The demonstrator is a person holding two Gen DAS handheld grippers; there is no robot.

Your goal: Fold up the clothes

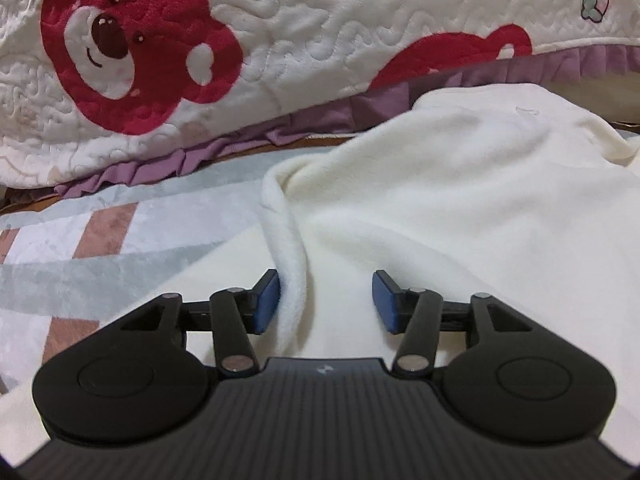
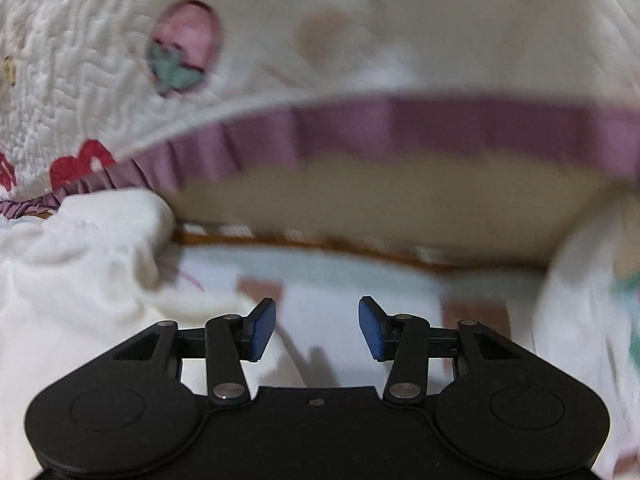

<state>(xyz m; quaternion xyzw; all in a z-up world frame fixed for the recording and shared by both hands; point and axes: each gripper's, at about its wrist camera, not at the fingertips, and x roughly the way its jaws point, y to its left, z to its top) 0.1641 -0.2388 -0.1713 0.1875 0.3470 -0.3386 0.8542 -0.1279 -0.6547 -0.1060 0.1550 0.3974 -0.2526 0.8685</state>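
A quilt (image 1: 304, 32) with a red bear (image 1: 132, 48) hangs behind a patterned mat (image 1: 120, 232). The cream garment (image 1: 460, 200) lies on the mat. The left tool (image 1: 325, 300) stands apart around its folded edge. The right tool (image 2: 317, 328) stands apart, empty, beside it.

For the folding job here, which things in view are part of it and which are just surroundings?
Part of the job:
- cream fleece garment, a rolled edge lying between the open pads
- left tool, open
- right tool, open, holding nothing

Just surroundings:
- quilted bedspread with a red bear and purple ruffle trim
- patterned blanket beneath the garment
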